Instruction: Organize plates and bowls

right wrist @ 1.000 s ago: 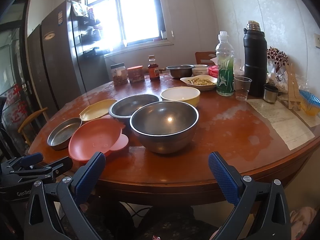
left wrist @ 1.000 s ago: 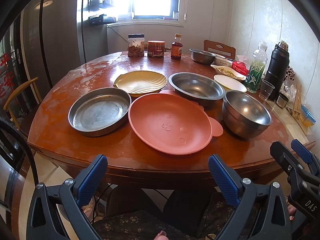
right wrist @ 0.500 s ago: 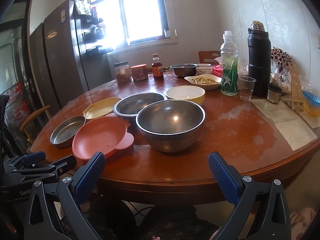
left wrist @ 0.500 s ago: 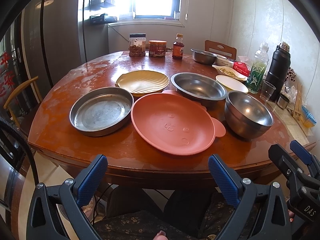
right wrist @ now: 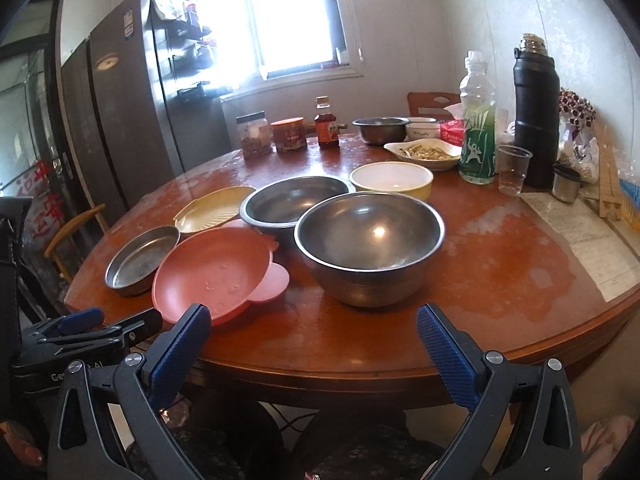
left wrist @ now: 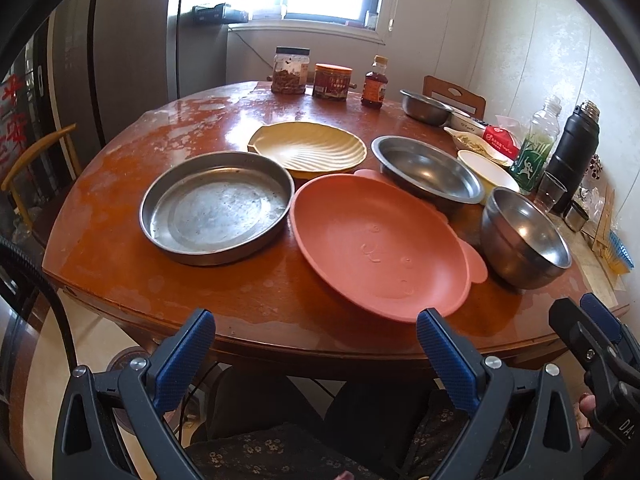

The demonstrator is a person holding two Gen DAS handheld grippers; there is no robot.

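step: approach, nothing lifted | left tongs and right tongs gaped wide, empty, at near table edge | pink plate nearest, pan beside, steel bowl right | next: likely reach in, grip a rim

Black flask, green-labelled bottle, plastic cup together on table
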